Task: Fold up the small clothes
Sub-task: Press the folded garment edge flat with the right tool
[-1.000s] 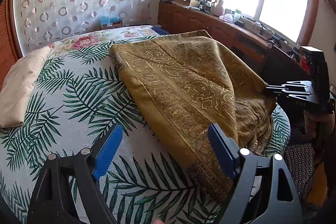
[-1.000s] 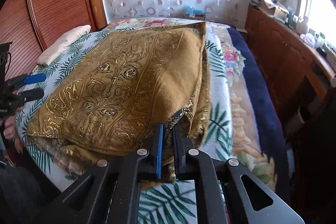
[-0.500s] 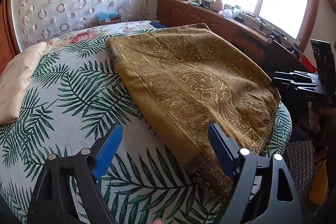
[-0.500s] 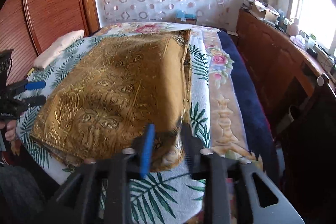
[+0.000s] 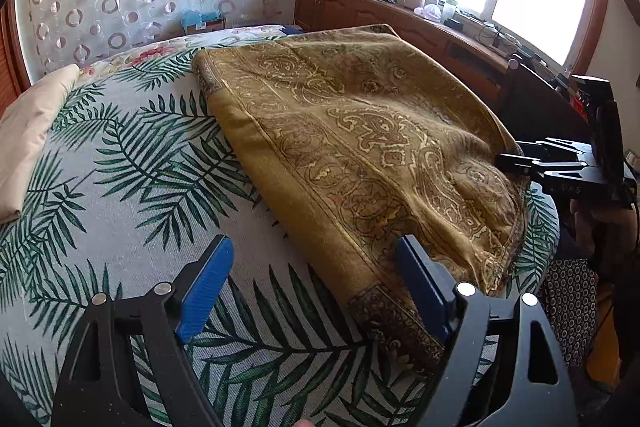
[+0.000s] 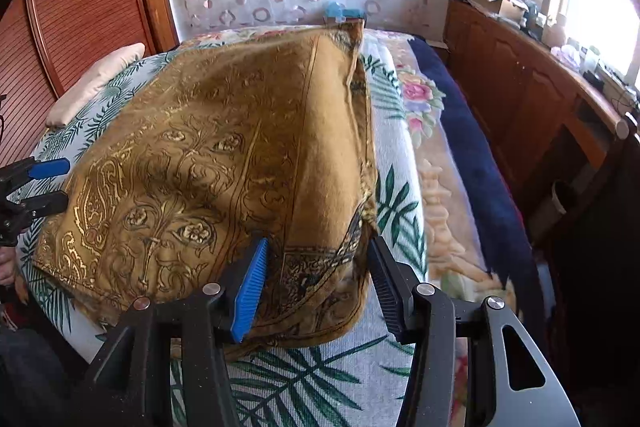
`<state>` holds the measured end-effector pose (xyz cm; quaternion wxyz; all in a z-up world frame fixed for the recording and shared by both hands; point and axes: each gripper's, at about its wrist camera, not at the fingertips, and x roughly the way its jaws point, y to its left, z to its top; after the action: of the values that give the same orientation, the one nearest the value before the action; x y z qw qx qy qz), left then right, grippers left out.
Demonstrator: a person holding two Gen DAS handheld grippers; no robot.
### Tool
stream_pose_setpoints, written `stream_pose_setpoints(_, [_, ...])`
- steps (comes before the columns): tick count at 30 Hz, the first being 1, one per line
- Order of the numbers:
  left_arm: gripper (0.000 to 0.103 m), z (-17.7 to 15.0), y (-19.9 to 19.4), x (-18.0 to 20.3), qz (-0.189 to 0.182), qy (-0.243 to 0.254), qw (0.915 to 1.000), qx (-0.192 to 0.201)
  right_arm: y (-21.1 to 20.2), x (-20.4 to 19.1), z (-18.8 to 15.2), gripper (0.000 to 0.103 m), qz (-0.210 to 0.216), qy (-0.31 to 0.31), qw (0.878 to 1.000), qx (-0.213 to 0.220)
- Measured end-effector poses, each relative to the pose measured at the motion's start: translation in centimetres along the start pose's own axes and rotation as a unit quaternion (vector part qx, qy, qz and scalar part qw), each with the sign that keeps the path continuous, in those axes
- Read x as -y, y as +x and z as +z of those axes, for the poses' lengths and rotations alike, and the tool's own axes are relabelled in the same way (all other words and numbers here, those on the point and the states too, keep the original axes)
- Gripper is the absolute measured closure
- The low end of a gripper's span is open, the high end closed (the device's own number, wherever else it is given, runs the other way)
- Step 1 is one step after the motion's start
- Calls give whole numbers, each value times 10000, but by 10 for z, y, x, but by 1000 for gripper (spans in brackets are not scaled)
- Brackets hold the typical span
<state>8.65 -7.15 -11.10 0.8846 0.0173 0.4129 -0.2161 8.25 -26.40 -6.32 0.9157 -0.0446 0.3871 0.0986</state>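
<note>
Both tools now stand released: right tool [image 6: 316, 283], clamped a second ago, is opening around the gold paisley cloth's [image 5: 360, 147] corner on the bed [image 5: 120, 167]; left tool [image 5: 312, 291] hovers open. Fold laid.

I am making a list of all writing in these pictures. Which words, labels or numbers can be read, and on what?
"DAS": pale letters on the black body of the right gripper, partly legible in the left wrist view.
Boxes on the wooden sideboard: any print is too small to read.
Nothing else is legible.
</note>
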Motion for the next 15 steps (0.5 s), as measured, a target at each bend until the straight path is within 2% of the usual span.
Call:
stream_pose_setpoints(6, [20,-5,2,-2,-266,-112,9995,-127,-1,4,-1,50,8,57,10000,-19])
stream_pose_setpoints(9, [31,-6,1,2,-529,-83,9985,-140,-3,5,-3,50,15,86,10000,-28])
stream_pose_setpoints(13, [48,-10,0,8,-564,34,9983,-175,-7,3,-6,50,110,100,9999,-13])
stream_pose_setpoints(15, [51,-12,-2,9,-532,67,9984,-161,-8,0,-8,50,88,66,9999,-22])
